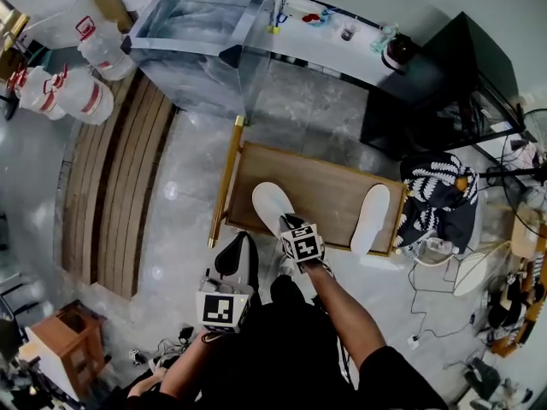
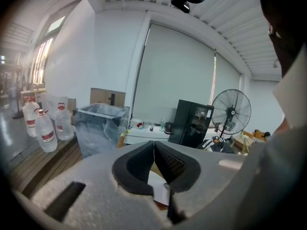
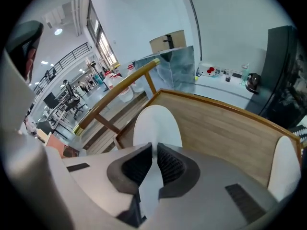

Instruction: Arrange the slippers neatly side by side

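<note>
Showing the pick-up stage of the pairing task. A low wooden desk (image 1: 329, 188) stands on the pale floor (image 1: 184, 186), with a brass-coloured rail (image 1: 225, 182) along its left end.

Two white slippers lie on the desk, well apart. The left slipper (image 1: 270, 202) lies near the railed end, its toe angled towards the far left corner. The right slipper (image 1: 373, 216) lies at the opposite end, close to the desk's edge and leaning the other way, so the pair is neither together nor parallel.

The right hand-held gripper (image 1: 289, 224) points steeply down at the near end of the left slipper. In the right gripper view its jaws are clenched on a thin white edge at the heel, and the rest of the slipper runs out ahead over the wood. Whether the sole has left the desk cannot be told.

The left hand-held gripper (image 2: 154, 147) is held back near the person's body, its jaws closed together with nothing between them.

Judged from this layout, one slipper is grasped and not yet relocated. The next move calls for carrying it across the bare wood towards the right slipper. It then needs turning until both toes point the same way and setting down just beside its partner, heels level.
</note>
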A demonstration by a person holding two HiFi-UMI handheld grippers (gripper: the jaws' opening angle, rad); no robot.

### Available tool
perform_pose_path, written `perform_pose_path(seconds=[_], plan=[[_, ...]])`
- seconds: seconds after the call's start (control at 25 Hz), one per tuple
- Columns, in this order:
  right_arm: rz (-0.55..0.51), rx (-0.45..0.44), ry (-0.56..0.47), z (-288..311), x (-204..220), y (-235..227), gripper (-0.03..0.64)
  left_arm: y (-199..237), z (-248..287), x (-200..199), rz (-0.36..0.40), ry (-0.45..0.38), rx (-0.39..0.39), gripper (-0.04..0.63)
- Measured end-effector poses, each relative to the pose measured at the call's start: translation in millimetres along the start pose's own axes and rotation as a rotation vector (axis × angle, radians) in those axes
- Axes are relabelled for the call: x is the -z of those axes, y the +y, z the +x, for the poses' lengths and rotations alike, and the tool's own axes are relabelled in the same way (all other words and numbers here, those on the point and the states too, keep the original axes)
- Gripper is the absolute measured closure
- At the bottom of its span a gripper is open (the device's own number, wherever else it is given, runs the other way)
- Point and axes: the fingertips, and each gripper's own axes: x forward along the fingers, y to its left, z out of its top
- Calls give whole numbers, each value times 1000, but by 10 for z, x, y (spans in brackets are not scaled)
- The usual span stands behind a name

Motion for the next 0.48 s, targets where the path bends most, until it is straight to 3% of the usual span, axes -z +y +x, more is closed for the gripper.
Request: perform_pose_path(seconds=[0.28,0.48], plan=[[130,74,-84,-327,40,-455,581,-352,118,-48,46,-19,77,577],[284,105,-150,-517,108,-782,581,-523,201,-21,67,5,114,577]])
